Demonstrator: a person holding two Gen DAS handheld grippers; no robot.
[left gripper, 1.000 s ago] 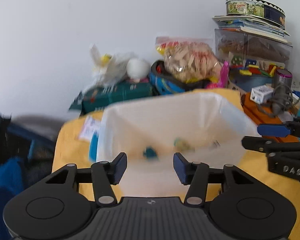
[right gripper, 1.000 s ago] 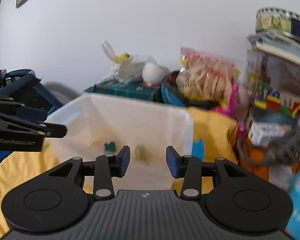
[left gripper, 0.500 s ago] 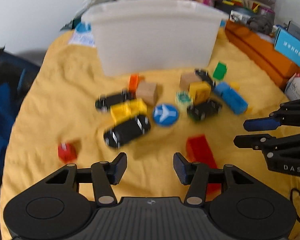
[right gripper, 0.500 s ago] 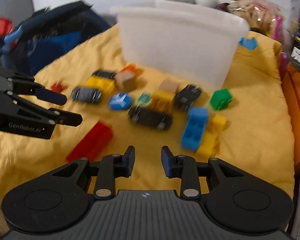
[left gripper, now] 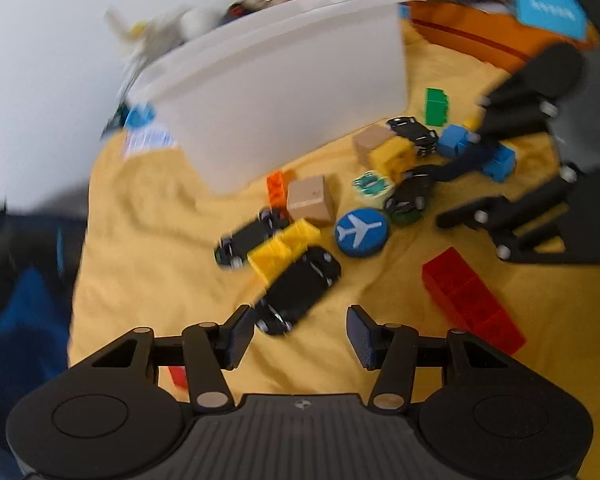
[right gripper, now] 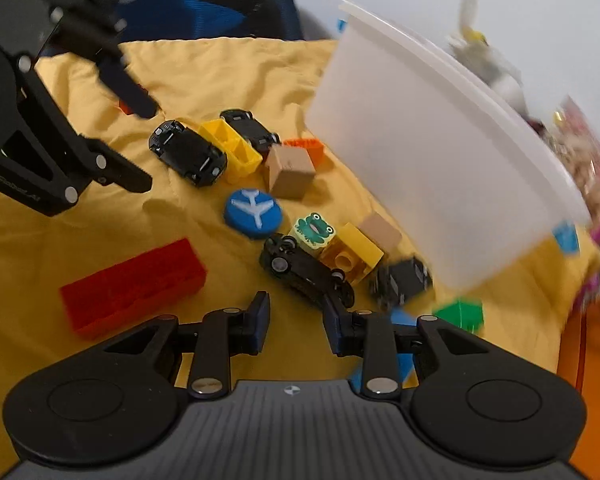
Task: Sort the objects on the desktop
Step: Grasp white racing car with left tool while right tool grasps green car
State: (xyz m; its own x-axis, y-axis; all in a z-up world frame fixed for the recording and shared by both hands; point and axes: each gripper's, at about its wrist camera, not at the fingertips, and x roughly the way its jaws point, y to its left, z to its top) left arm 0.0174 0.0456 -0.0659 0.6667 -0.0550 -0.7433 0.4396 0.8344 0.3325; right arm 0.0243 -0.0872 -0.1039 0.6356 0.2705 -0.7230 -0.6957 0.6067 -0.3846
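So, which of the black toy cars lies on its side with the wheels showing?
The black car beside the frog tile, nearest the right gripper: this car shows its wheels sideways, while the others sit upright.

A yellow cloth covers the table, wrinkled at its left side. Beyond its far edge stands a white wall. Against that wall lies blurred clutter: a knotted white plastic bag and a clear bag of pale snacks. At the far right, an orange box carries a light-blue carton. Off the left edge of the cloth, a dark bag with blue fabric sits low. A printed white slip lies on the cloth at far left.
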